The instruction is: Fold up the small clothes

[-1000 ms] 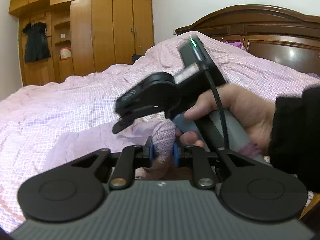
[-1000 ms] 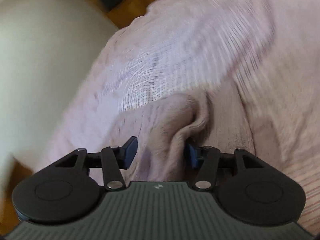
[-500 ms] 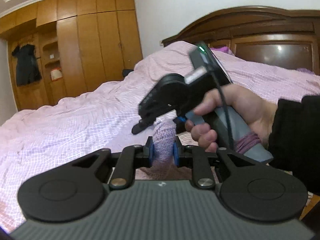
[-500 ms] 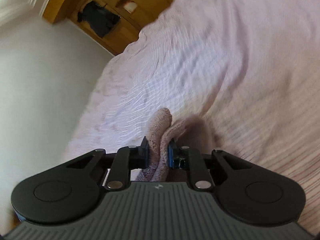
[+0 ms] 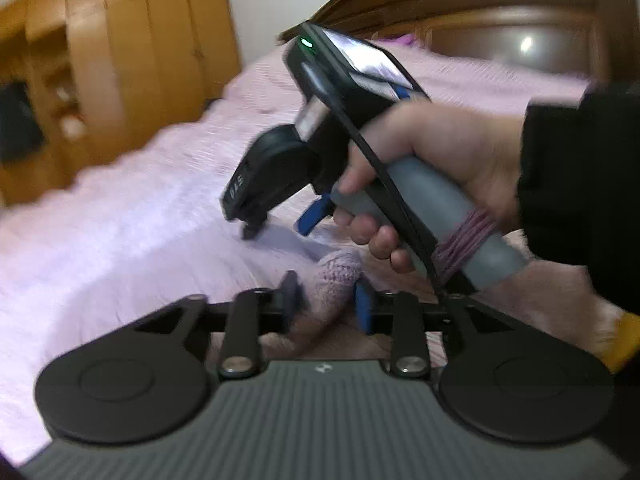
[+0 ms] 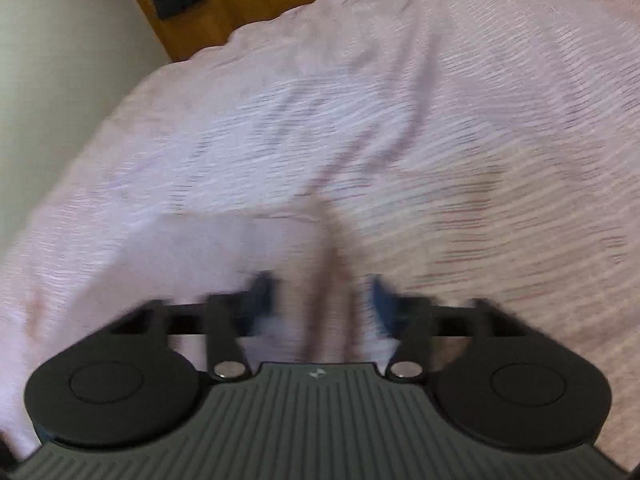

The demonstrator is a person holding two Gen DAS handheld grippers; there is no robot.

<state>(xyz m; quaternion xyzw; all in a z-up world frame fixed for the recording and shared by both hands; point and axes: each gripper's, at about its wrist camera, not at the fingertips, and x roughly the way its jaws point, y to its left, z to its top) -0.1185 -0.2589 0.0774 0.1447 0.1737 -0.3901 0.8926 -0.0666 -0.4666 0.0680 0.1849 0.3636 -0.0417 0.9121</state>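
Pink knit garment [image 5: 334, 276] bunched on pink bedspread [image 5: 120, 240], sitting between left gripper [image 5: 326, 300] pads, jaws parted, contact unclear. Right gripper [image 6: 320, 300] spread wide, fabric fold between, nothing pinched. Risk: loose knit slumps, fold springs apart once both let go.
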